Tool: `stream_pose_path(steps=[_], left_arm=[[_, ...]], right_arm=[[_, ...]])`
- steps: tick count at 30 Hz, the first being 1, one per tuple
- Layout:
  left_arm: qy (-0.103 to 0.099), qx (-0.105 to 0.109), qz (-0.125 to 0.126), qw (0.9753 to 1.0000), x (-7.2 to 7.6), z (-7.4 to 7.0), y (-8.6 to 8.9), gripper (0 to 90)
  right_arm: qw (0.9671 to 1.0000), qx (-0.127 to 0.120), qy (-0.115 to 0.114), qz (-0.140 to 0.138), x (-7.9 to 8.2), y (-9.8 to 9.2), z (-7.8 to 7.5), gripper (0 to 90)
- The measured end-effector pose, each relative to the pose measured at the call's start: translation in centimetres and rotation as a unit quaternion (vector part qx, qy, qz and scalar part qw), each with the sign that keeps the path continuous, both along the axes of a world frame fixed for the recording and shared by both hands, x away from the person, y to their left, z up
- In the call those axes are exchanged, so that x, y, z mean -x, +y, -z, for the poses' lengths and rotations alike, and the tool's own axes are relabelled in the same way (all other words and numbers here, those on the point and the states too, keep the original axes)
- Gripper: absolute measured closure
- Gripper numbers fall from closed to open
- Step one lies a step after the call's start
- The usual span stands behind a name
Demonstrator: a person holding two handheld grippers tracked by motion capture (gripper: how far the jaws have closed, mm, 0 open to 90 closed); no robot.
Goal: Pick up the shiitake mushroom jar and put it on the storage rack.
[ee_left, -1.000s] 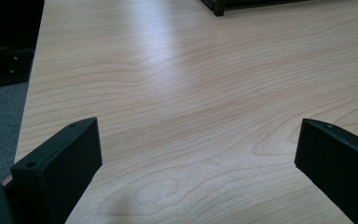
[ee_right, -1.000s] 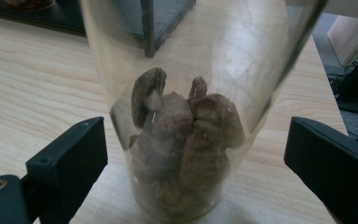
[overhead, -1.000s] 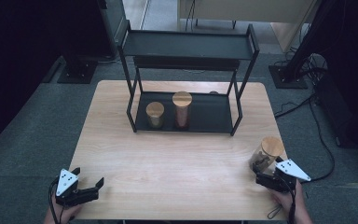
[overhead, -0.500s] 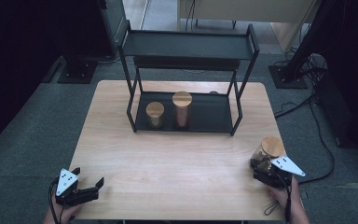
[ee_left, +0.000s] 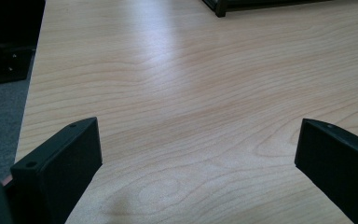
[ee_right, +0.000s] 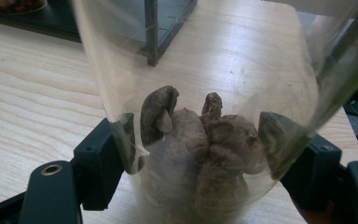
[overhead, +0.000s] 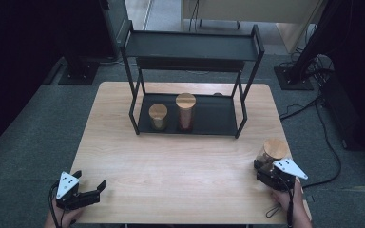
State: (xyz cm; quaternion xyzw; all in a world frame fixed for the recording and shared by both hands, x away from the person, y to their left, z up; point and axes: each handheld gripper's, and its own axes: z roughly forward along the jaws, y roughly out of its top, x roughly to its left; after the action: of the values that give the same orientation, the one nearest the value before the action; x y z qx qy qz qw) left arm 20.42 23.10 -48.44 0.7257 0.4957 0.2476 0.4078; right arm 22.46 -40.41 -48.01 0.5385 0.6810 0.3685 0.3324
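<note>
A glass jar (overhead: 273, 151) with a wooden lid stands near the table's right front edge; brown dried pieces lie inside the jar (ee_right: 200, 140). My right gripper (overhead: 266, 168) holds it low down, one black jaw pressed on each side of the glass, as the right gripper (ee_right: 200, 154) view shows. My left gripper (overhead: 91, 180) rests at the front left corner. In its own view the left gripper (ee_left: 198, 135) stands open over bare wood with nothing between the jaws.
A black two-tier rack (overhead: 190, 47) stands at the back of the table (overhead: 180, 161). On its lower shelf are a short jar (overhead: 158, 116) and a taller jar (overhead: 186, 111), both with wooden lids. One rack leg (ee_right: 151, 32) rises just beyond the held jar.
My right gripper has slid forward and slightly left until its jaws came round the jar. The jar and the left gripper have stayed put.
</note>
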Motion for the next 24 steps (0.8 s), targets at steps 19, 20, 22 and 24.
stream_pose_path(steps=[19, 20, 22, 24], left_arm=[[0.0, 0.003, 0.001, 1.0, 0.0, 0.0, 0.1, 0.7], [0.0, 0.003, 0.002, 1.0, 0.0, 0.0, 0.1, 0.7], [0.0, 0.004, 0.002, 1.0, 0.0, 0.0, 0.1, 0.7], [0.0, 0.004, 0.002, 1.0, 0.0, 0.0, 0.1, 0.6]], right_arm=[[1.0, 0.005, 0.0, -0.004, -0.3, 2.5, -0.2, 25.3], [1.0, 0.003, 0.0, -0.005, -0.4, 2.8, -0.2, 25.3], [1.0, 0.005, 0.001, -0.007, -0.5, 3.1, -0.2, 25.3], [1.0, 0.006, 0.0, -0.008, -0.7, 3.6, -0.2, 25.3]])
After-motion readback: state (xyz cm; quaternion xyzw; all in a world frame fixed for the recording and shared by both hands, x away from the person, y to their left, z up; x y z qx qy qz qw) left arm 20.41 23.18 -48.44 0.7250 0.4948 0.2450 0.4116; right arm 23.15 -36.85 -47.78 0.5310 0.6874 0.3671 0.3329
